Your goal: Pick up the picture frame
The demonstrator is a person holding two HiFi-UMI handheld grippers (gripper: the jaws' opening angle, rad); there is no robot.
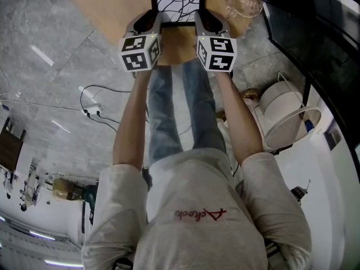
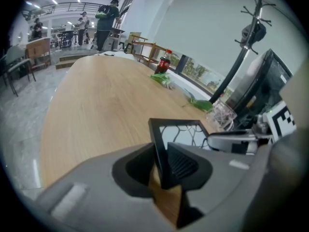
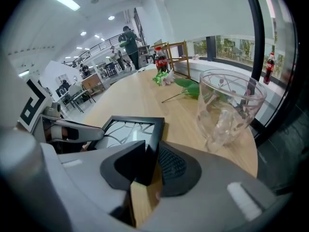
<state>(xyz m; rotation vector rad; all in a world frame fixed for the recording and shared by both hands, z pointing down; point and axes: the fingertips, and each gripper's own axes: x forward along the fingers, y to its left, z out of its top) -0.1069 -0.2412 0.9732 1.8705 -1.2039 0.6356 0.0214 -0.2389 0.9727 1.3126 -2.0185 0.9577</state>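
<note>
The black rectangular picture frame [image 1: 178, 7] lay on the light wooden table [image 1: 112, 4], just left of the clear patterned glass cup [image 1: 243, 3]. The left gripper [image 2: 161, 163] and right gripper [image 3: 150, 166] each pinched one side rail. The lift would go best with both rising together, level, without twisting.

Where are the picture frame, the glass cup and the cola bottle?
picture frame [image 1: 178, 7], head view, its patterned pane.
glass cup [image 3: 229, 108], right gripper view, its side wall.
cola bottle [image 2: 163, 64], left gripper view, its body.

Grey T-shirt [image 1: 197, 179], red lettering [image 1: 199, 214], blue jeans [image 1: 163, 117]
</note>
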